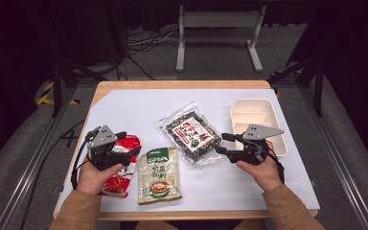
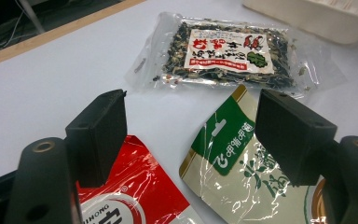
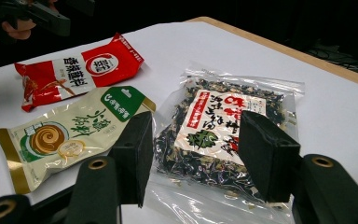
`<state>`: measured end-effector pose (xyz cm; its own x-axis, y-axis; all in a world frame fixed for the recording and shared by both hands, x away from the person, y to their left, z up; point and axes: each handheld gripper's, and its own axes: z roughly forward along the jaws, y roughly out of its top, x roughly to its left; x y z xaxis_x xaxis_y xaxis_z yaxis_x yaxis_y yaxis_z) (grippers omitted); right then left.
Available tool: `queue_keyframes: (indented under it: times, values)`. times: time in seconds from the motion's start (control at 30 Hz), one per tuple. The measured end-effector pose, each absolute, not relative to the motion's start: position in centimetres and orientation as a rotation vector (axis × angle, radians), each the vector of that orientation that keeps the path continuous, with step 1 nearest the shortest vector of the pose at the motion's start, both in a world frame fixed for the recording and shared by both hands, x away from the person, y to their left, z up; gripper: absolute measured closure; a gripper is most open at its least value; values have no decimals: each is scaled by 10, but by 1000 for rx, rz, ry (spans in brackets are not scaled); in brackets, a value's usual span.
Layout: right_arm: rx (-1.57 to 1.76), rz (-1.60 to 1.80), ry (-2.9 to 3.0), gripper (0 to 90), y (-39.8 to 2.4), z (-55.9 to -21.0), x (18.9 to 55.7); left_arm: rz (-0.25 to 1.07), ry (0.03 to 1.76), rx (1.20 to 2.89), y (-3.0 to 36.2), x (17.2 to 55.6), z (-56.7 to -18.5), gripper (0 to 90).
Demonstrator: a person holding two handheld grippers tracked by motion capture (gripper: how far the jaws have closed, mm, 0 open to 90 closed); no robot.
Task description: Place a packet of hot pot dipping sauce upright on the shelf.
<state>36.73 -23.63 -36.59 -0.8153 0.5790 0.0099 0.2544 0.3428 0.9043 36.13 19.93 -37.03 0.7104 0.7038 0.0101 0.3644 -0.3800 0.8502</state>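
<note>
Red snack packet (image 1: 120, 165) showing white label; beige soup pouch (image 1: 159, 175) wearing green header; clear seaweed bag (image 1: 193, 132) showing dark contents, red-white label; cream tray (image 1: 256, 112); white surface (image 1: 134, 108); black tongs (image 2: 191, 135).

Bare sheet (image 1: 124, 103) far-left lies free; tray (image 1: 258, 113) blocks far-right.

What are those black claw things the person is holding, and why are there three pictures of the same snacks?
They are hand-held pinchers called grippers. One camera looks down from above; each gripper carries its own camera too. From above you see the left gripper over the red packet, and the right gripper by the clear bag of dark dried food. A green-and-cream packet lies between them, and a cream tray sits at the far right of the white table. Both grippers are open and hold nothing.
</note>
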Motion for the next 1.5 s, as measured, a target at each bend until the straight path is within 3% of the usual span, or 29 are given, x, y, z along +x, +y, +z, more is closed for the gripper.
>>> queue_keyframes:
  times: [0.17, 0.27, 0.6, 0.87, 1.07, 1.5]
  values:
    - [742, 1457, 2300, 452, -236, -366, 367, 431, 818, 2030, 196, 362, -370, 253]
    - [736, 1450, 2301, 453, -236, -366, 365, 350, 866, 2072, 191, 367, -368, 309]
    - [745, 1426, 2295, 455, -244, -364, 357, 404, 824, 2106, 183, 376, -369, 332]
    - [759, 1408, 2281, 451, -252, -364, 350, 303, 771, 2140, 170, 391, -380, 355]
    - [762, 1388, 2284, 434, -253, -365, 346, 290, 774, 2190, 161, 399, -390, 323]
    - [758, 1360, 2309, 431, -250, -369, 344, 115, 809, 2330, 145, 418, -416, 253]
